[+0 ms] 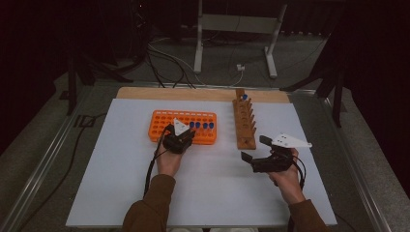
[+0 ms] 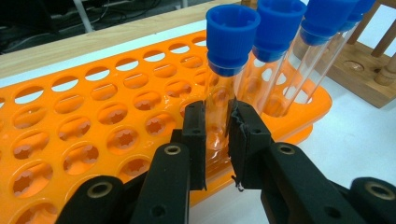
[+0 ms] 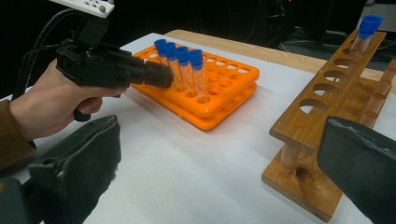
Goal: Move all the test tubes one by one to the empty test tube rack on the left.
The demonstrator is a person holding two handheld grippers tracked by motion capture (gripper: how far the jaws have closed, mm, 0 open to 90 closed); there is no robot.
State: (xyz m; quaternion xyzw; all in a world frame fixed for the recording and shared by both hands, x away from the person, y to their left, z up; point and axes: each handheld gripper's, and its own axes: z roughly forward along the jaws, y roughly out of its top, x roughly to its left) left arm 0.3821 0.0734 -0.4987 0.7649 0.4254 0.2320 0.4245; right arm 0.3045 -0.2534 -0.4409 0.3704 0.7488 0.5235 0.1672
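— Where the left gripper (image 2: 217, 140) meets the orange rack (image 2: 70, 121), what sits between its fingers (image 2: 195, 135)?

— A clear test tube (image 2: 224, 84) with a blue screw cap. It stands upright in a hole near the rack's front edge, and the two black fingers are clenched on its glass wall, one on each side, well below the cap.

— And the other tubes?

— Three more blue-capped ones stand in a row just beside it, farther from the camera, untouched.

— What are the things like?

— The rack is glossy orange plastic in two tiers, pierced with round holes; the lower holes have scalloped edges. The tubes are thin, transparent and round; the caps are ribbed. The fingers are matte black, with flat pads that look a little frayed at the edges.

— Does the high view add anything?

— It shows the layout: rack at mid-tabletop (image 1: 121, 193) on a white sheet, left gripper (image 1: 180, 137) at the rack's near edge, a long wooden rack (image 1: 244, 123) to its right, and the right gripper (image 1: 254, 149) near that rack's front end.

— And the right gripper view?

— Its own fingers (image 3: 93, 158) stand wide apart, released, with nothing between them — and it shows one blue-capped tube at the wooden rack's far end (image 3: 369, 28), plus the left hand (image 3: 51, 102) from the side.
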